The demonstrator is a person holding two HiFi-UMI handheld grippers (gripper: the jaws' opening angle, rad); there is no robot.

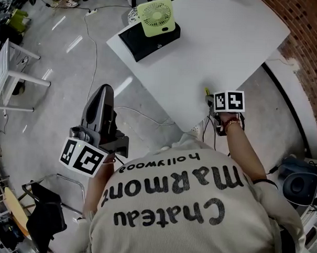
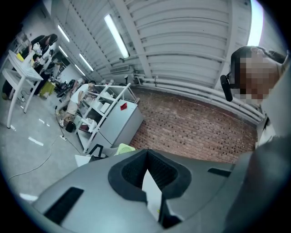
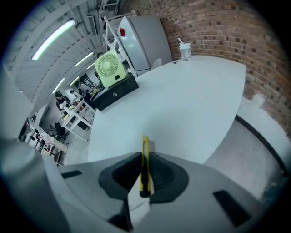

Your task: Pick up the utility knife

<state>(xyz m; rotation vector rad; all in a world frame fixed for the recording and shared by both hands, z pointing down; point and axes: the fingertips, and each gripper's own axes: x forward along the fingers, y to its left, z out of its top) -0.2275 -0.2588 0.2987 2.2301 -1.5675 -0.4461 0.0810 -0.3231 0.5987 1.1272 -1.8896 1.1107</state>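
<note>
Right gripper (image 1: 211,102), at the near edge of the table (image 3: 191,100), is clenched on the utility knife (image 3: 145,150), its long axis running out along the jaws, while left gripper (image 1: 103,92) hangs well apart, closed and empty.

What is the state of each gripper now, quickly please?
Left gripper: closed, empty.
Right gripper: closed on the utility knife.
</note>
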